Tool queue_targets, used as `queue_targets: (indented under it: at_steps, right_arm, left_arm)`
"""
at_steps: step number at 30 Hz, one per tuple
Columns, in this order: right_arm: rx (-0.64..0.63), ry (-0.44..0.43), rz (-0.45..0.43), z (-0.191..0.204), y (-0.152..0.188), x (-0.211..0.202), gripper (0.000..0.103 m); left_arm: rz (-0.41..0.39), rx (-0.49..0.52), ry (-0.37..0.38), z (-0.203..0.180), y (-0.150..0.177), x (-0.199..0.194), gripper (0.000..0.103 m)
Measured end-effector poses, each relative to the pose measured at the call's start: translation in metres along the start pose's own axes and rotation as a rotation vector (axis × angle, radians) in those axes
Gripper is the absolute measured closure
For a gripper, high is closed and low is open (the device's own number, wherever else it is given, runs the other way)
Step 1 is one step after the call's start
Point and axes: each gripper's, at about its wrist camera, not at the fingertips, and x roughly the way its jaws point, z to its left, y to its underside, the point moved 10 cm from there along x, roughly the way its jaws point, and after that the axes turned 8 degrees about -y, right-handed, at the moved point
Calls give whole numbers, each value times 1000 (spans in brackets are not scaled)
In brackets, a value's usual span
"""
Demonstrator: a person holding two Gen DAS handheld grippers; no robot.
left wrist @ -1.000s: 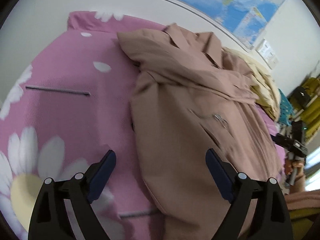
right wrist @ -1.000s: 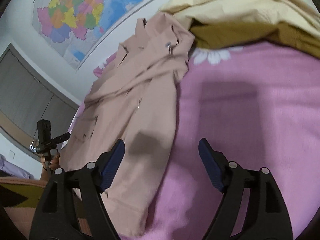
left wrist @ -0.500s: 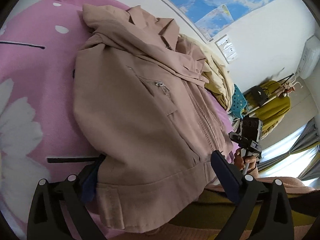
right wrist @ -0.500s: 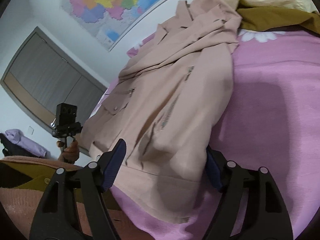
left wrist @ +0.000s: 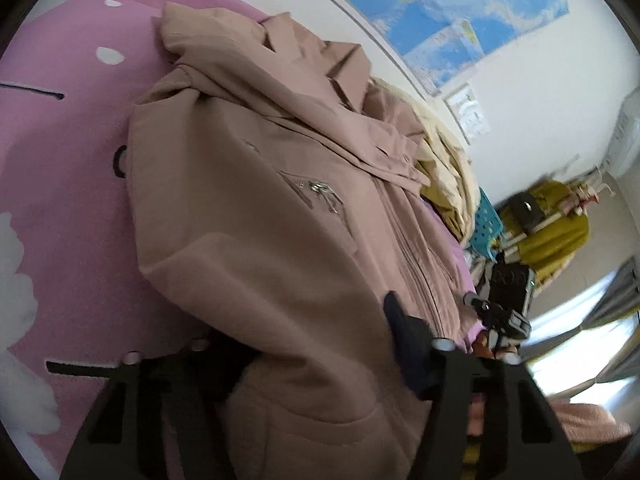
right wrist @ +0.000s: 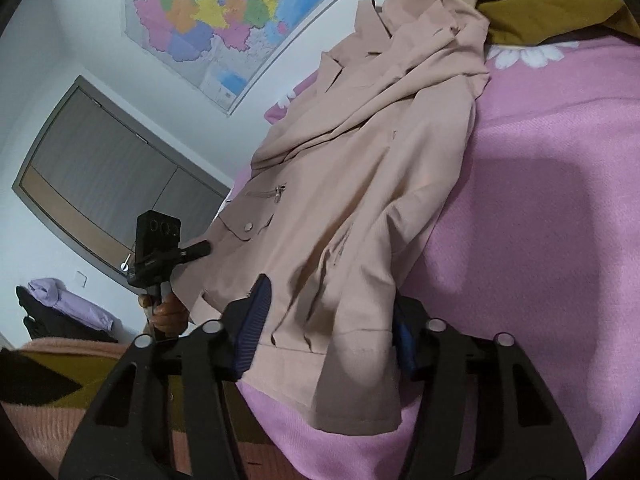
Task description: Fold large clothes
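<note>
A dusty-pink zip jacket point(left wrist: 260, 220) lies front-up on a pink flowered bed cover point(left wrist: 60, 160), its collar toward the wall. My left gripper point(left wrist: 310, 340) straddles the jacket's bottom hem on one side. Its jaws are closing, the cloth bulges between them and covers the left finger. In the right wrist view the same jacket point(right wrist: 380, 160) runs up the bed cover point(right wrist: 540, 240). My right gripper point(right wrist: 330, 308) straddles the hem's other corner, its jaws closing with cloth between them. The ribbed face of its left pad point(right wrist: 250, 328) still shows bare.
A heap of cream and mustard clothes point(left wrist: 444, 168) point(right wrist: 540, 12) lies just beyond the jacket's collar. A map point(right wrist: 224, 12) hangs on the wall behind the bed. A blue basket point(left wrist: 486, 228) stands past the bed. A hand point(right wrist: 164, 312) holds the other gripper's handle at the bed edge.
Both grippers moved in to the jacket's bottom hem. Their jaws, wide apart before, have narrowed around the cloth. The hem now bunches between the fingers.
</note>
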Motion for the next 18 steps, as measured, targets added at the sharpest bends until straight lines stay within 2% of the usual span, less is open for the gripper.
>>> queue_targets:
  at_steps: [1,2,3,4,7,10,14,18]
  right_arm:
    - [20,-11,2,-1,0,4,78]
    - [50,-33,-9,-2,-1,5,88]
    - [74,-68,-26,0,-2,4,92]
    - [73,-80,-49,4,-4,-1,92]
    - [35,-134,-149,33,-16,-29,95]
    - [-56,-147,-220,73,-21,-58,96]
    - [-138,-193,-265,119,-17,-84,96]
    - [-201,-244,-288,155,-1,-100,96]
  left_arm:
    - [20,-33,3,3,1,4,81]
    - [25,-59,3,7,1,5,86]
    - [18,-88,6,10,0,4,94]
    - [8,-94,13,9,-2,1,97]
    - [-53,-91,39,4,-10,-23,101]
    - [-125,-60,71,-11,-18,-58,102]
    - [-240,12,78,-28,-23,-113,102]
    - [-277,31,115,-39,-12,-146,102]
